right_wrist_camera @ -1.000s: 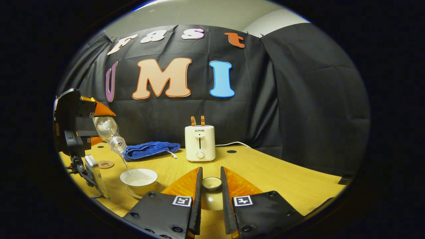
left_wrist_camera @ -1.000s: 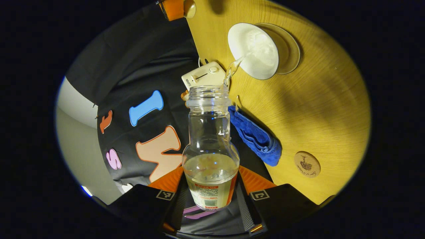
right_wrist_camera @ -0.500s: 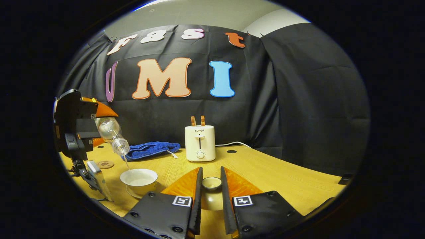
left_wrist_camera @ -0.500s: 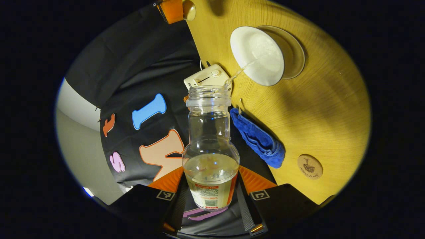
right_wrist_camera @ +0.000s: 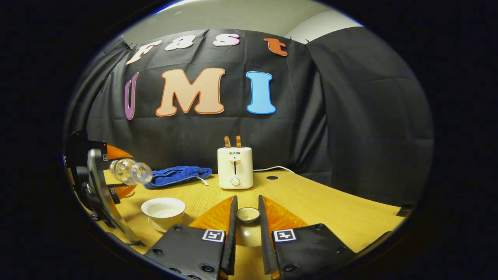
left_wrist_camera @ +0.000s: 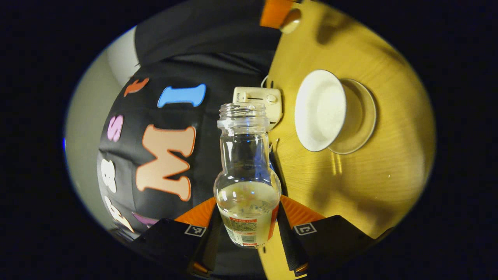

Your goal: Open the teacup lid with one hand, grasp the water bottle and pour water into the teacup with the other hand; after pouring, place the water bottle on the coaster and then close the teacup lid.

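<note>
Left gripper view: left gripper (left_wrist_camera: 248,229) clamped on clear glass water bottle (left_wrist_camera: 247,182), both fingers pressed against lower labelled body, open uncapped mouth pointing away from camera, some water pooled in the wide base. Beyond bottle mouth, white ceramic teacup (left_wrist_camera: 320,110) sitting uncovered on its matching saucer (left_wrist_camera: 360,116) on yellow wooden table (left_wrist_camera: 365,182), cup well apart from bottle, no stream between them. Cream two-slot toaster (left_wrist_camera: 257,105) just behind bottle neck, partly hidden by it. At top edge, tip of right gripper (left_wrist_camera: 281,13) with a small rounded cream piece in it, too cropped to tell more. Right gripper view: right gripper (right_wrist_camera: 247,233) closed on small cream ceramic teacup lid (right_wrist_camera: 248,223), fingers pressing its knob from both sides, lid held low just above table, whether touching cannot tell. Teacup (right_wrist_camera: 163,208) on saucer (right_wrist_camera: 155,224) to the left of the lid, near it, open top. Above and left of cup, left gripper (right_wrist_camera: 113,171) holding water bottle (right_wrist_camera: 130,172) tilted close to level, mouth toward the toaster side, clear of the cup. Crumpled blue cloth towel (right_wrist_camera: 177,176) behind bottle near booth wall, toaster (right_wrist_camera: 235,168) upright at table's back, cable trailing right.
</note>
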